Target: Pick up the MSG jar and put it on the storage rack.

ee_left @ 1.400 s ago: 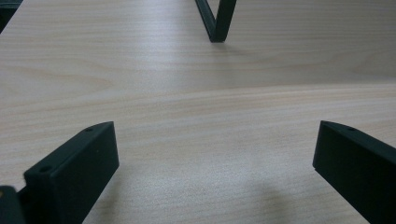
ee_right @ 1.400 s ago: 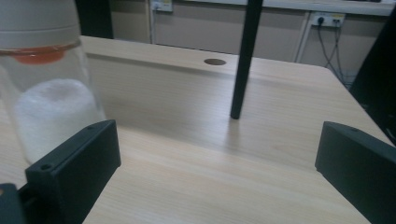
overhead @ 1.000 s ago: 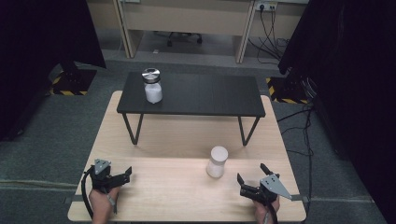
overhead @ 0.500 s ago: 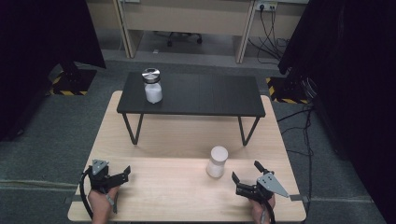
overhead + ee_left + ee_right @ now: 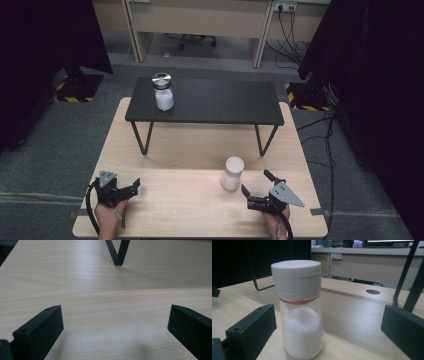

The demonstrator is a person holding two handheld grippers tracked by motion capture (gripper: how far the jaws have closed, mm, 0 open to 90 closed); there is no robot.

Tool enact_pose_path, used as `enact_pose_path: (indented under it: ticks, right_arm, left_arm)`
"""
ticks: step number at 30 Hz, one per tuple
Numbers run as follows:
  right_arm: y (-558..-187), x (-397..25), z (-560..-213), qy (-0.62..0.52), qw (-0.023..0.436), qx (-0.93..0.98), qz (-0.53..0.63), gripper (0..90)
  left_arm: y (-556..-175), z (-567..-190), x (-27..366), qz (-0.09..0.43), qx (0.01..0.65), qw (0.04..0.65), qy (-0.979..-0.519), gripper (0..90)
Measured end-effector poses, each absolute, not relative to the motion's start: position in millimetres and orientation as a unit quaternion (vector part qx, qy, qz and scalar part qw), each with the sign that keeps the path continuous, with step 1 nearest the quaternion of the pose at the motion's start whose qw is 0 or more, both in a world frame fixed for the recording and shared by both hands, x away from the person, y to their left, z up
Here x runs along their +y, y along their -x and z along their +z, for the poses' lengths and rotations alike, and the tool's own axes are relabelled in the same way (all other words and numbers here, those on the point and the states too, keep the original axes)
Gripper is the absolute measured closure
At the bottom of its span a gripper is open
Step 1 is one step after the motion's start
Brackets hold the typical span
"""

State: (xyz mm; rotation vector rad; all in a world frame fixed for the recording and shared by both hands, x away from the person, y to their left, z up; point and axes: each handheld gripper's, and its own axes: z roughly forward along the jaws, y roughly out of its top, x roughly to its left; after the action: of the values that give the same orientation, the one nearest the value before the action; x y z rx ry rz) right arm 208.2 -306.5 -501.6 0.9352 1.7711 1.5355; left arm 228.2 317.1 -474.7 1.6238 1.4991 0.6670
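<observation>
A clear jar with a white lid (image 5: 233,173) (image 5: 299,310), about half full of white grains, stands on the light wooden table (image 5: 190,145). My right gripper (image 5: 256,183) (image 5: 328,313) is open just right of it and in front, and its jaws point at the jar without touching it. A second jar with a metal lid (image 5: 163,92) stands at the left end of the black bench (image 5: 220,102). My left gripper (image 5: 133,186) (image 5: 115,315) sits open low over bare wood at the front left, holding nothing.
The black bench stands across the far half of the table on thin legs (image 5: 141,137) (image 5: 117,252). A round cable hole (image 5: 373,291) is in the tabletop. Dark curtains hang on both sides, and cables lie on the floor at right.
My right gripper has shifted a little to the left and turned toward the white-lidded jar. The left gripper has barely moved.
</observation>
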Motion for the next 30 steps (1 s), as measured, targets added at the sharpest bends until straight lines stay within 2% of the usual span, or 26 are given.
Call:
enact_pose_path:
  ticks: [18,30]
  right_arm:
    - [-224,-295,-492,-0.339,0.303,0.683,0.572,0.3]
    - [-240,-288,-487,-0.322,0.286,0.693,0.578,0.3]
  left_arm:
    - [-228,-475,319,0.262,0.595,0.408,-0.641,0.0]
    - [-228,-475,319,0.259,0.595,0.410,-0.641,0.0]
